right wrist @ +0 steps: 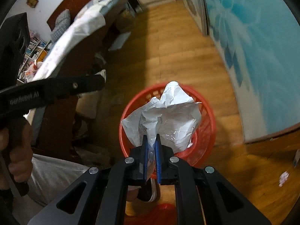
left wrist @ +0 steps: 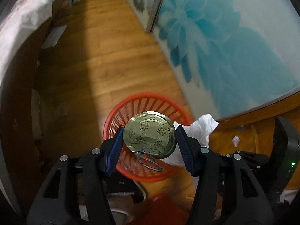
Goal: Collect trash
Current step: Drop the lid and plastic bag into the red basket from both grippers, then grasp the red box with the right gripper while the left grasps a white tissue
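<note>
A tin can with a gold pull-tab lid (left wrist: 150, 134) sits between the blue pads of my left gripper (left wrist: 150, 129), which is shut on its sides. The can hangs over a red slatted plastic basket (left wrist: 120, 112) standing on the wooden floor. My right gripper (right wrist: 151, 136) is shut on a crumpled white sheet of paper or plastic (right wrist: 168, 112), held just above the same basket (right wrist: 210, 108). Part of that white sheet (left wrist: 200, 129) also shows in the left wrist view, to the right of the can.
A bed with a white cover (right wrist: 82, 30) runs along the left. A sliding door with a blue flower print (right wrist: 253, 56) lines the right. A small paper scrap (right wrist: 283, 178) lies on the floor (right wrist: 168, 46). A person's hand (right wrist: 18, 146) and shoe (right wrist: 150, 191) are close by.
</note>
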`<action>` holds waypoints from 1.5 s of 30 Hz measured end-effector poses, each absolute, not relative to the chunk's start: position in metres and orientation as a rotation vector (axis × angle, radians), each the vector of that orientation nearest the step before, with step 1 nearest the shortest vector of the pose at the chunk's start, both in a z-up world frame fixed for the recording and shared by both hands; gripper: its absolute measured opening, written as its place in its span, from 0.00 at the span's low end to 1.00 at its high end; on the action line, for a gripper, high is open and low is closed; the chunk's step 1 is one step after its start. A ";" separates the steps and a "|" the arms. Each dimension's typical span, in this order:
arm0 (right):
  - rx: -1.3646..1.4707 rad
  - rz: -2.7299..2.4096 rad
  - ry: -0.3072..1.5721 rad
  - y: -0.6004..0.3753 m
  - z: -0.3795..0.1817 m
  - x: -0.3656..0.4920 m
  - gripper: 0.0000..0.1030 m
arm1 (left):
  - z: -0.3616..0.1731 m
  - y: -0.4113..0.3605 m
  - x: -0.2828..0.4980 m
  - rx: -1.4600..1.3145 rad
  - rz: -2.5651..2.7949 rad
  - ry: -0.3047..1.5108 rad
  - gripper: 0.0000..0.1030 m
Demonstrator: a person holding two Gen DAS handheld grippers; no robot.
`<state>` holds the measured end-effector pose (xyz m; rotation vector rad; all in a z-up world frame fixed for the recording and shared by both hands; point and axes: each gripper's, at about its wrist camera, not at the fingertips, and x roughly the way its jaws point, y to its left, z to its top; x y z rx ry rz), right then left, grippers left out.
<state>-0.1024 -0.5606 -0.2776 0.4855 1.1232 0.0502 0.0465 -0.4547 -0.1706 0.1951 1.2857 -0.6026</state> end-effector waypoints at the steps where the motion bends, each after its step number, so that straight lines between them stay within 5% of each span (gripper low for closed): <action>1: 0.484 0.049 1.132 -0.556 -0.284 -0.099 0.09 | -0.173 -0.455 0.046 0.191 -0.598 1.295 0.55; 10: 0.456 0.007 1.160 -0.556 -0.295 -0.086 0.16 | -0.174 -0.453 0.045 0.171 -0.619 1.304 0.56; 12: 0.479 -0.036 1.161 -0.566 -0.297 -0.089 0.35 | -0.170 -0.454 0.049 0.128 -0.651 1.284 0.58; 13: 0.504 -0.041 1.155 -0.573 -0.298 -0.090 0.60 | -0.168 -0.454 0.049 0.117 -0.660 1.277 0.60; 14: 0.535 -0.041 1.139 -0.579 -0.297 -0.093 0.67 | -0.162 -0.454 0.048 0.109 -0.672 1.261 0.64; 28: 0.525 -0.061 1.004 -0.596 -0.225 -0.108 0.66 | -0.064 -0.408 0.034 0.002 -0.693 1.002 0.71; 36: 0.360 0.087 0.884 -0.531 -0.124 -0.065 0.66 | 0.028 -0.256 0.037 -0.095 -0.455 0.714 0.85; 45: 0.189 0.288 0.754 -0.388 -0.015 0.034 0.66 | -0.002 -0.081 0.055 -0.177 -0.130 0.740 0.85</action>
